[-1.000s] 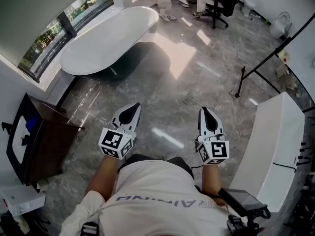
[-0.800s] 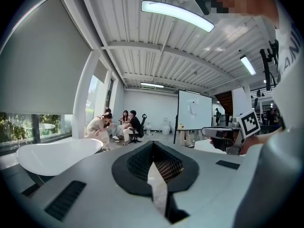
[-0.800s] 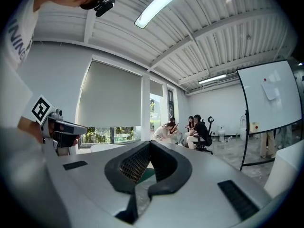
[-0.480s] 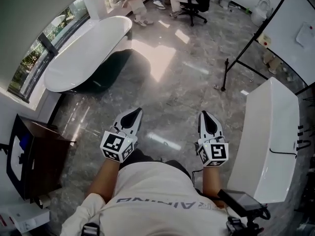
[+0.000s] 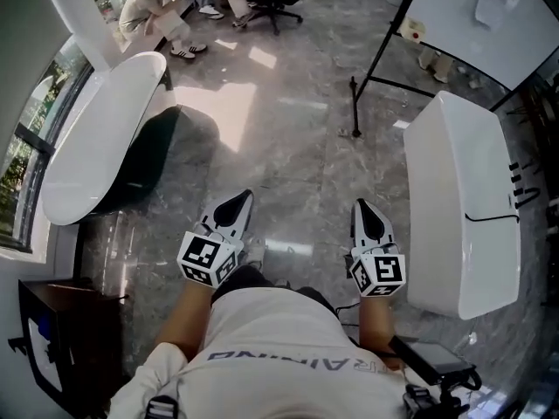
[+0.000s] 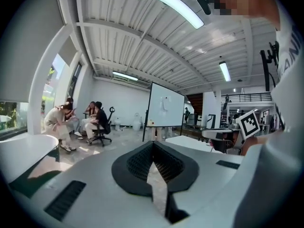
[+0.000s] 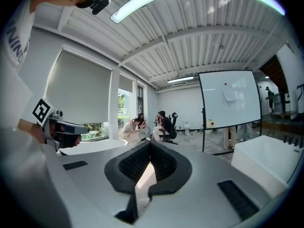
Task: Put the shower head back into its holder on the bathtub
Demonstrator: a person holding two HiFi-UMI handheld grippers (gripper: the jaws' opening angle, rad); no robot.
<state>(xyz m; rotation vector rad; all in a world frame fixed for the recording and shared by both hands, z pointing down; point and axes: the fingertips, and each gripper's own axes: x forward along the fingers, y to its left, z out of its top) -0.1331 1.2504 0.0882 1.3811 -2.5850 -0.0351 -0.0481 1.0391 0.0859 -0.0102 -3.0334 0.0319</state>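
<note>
Bathtub (image 5: 454,129), white and rectangular, stands to the right of the right gripper (image 5: 362,204), near it but apart. On the tub's outer rim is a row of small dark fittings (image 5: 521,186). A thin dark line (image 5: 489,218) runs from that rim across the white top. Too small to tell which of these is the shower head or its holder. Left gripper (image 5: 241,197) is farther from this tub, across the person's body. An oval tub (image 5: 96,138) lies well to its left, by the window (image 5: 17,160).

Head view alone shows the dark line, a dark cabinet (image 5: 70,339) at lower left, and the grey marble floor (image 5: 297,147) between the tubs. Right gripper view catches only the bathtub's corner, low at right, with the fittings as specks on its rim. Left gripper view shows the right gripper's marker cube (image 6: 249,122); right gripper view shows the left one's. Both gripper views add a whiteboard (image 6: 166,106) on a stand, seated people (image 6: 80,122) at the far end, and ceiling lights (image 6: 168,4).

Both grippers are over open floor. Left gripper: jaws meet at the tips, nothing between them. Right gripper: the same, closed and empty. Neither touches either tub.
</note>
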